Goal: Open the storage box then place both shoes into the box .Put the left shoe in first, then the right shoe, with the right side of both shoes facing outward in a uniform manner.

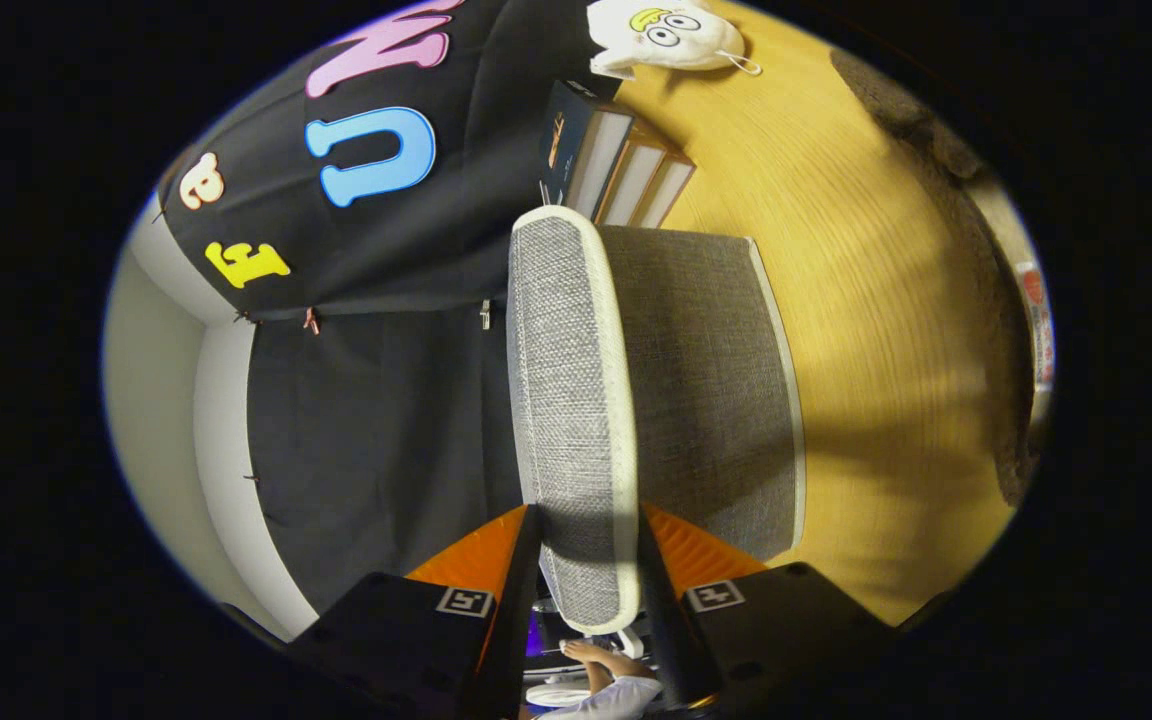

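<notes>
jaws (pixel 588 560) clamped on lid (pixel 571 400), raised edge-on over storage box (pixel 706 390) | box mid wooden surface (pixel 866 300), books (pixel 611 165) beyond | lid likely light, stiff fabric (hold piped rim) | shoes unplaced

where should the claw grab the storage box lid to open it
By its padded front edge, as now: the claw is shut on the lid, one finger on each face. The lid is thin and flat with a white piped rim, so pinching across its thickness from the free edge suits it.
</notes>
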`<state>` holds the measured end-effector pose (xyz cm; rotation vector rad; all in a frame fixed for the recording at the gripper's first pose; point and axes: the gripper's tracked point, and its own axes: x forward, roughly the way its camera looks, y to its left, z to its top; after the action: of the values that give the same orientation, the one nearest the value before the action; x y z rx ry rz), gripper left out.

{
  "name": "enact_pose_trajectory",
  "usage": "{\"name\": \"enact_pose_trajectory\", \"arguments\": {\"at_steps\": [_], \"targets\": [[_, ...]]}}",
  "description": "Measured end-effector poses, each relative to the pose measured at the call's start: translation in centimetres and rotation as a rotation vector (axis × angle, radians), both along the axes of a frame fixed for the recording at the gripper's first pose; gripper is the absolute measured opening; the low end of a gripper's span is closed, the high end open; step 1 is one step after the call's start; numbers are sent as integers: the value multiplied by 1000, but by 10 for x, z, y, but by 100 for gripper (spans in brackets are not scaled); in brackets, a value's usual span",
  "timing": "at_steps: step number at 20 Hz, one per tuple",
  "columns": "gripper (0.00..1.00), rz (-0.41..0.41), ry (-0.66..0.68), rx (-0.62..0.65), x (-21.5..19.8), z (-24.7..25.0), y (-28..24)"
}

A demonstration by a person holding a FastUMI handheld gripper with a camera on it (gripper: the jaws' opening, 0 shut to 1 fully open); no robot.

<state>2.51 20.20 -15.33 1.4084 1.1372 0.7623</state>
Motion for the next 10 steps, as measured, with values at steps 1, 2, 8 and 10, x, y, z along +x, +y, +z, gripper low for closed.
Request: {"name": "enact_pose_trajectory", "arguments": {"at_steps": [1,2,8,10], "targets": [[48,-9,13,1,3,3,-2],[26,-12,17,-4,1,3,-2],[19,61,61,9,-12,4,1],[9,51,32,-7,-11,8,-1]]}}
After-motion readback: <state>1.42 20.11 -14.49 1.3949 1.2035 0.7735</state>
